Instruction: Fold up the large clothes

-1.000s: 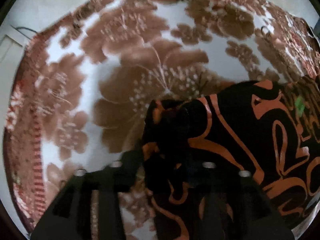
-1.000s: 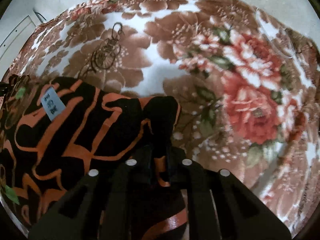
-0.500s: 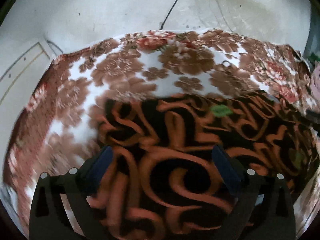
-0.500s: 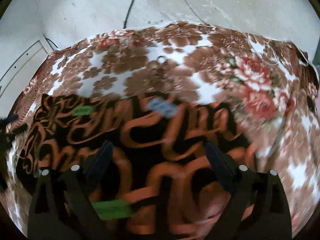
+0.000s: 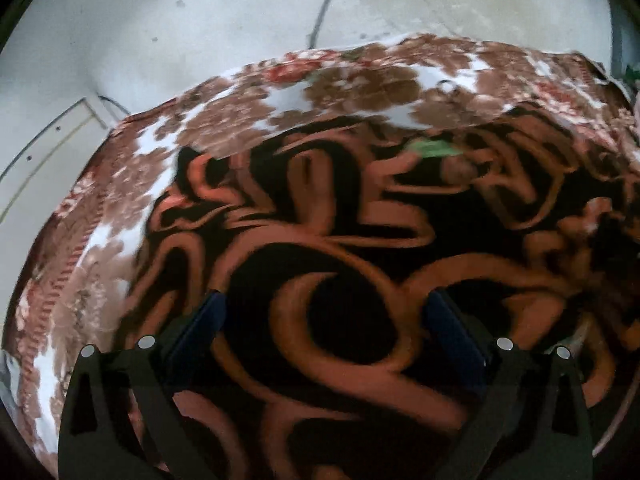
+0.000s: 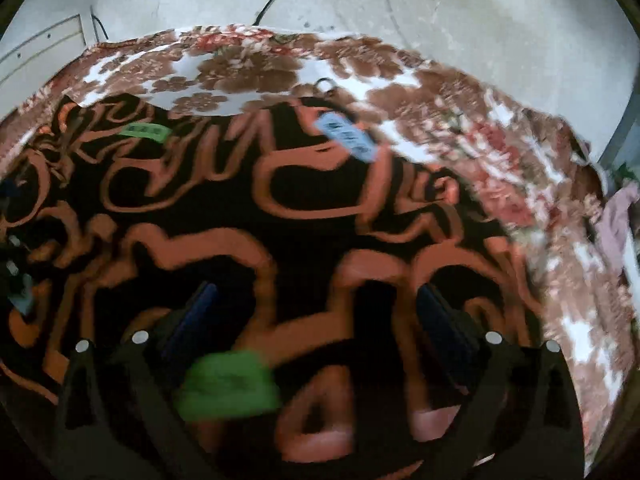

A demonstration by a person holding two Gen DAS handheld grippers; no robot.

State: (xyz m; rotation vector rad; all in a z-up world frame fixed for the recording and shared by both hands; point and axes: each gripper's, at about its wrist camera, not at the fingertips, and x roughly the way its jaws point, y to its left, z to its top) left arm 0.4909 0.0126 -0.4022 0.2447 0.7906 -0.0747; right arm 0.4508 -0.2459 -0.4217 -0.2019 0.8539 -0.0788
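Honestly, both claws, left (image 5: 324,316) and right (image 6: 312,308), are spread wide with nothing pinched; right's still opening. Your black-and-orange garment (image 5: 360,240) lies flat on the floral blanket (image 5: 360,80). Looks soft and floppy, so grab the 12 o'clock hem corners.

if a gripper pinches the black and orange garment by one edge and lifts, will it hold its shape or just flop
Probably flop: the black and orange garment lies limp on the floral blanket, its edges wavy, so a lifted edge should drape and sag. It likely drags rather than slides freely, since the blanket looks plush. It seems light for its spread, lying thin and flat, though thickness is hard to judge through the blur.
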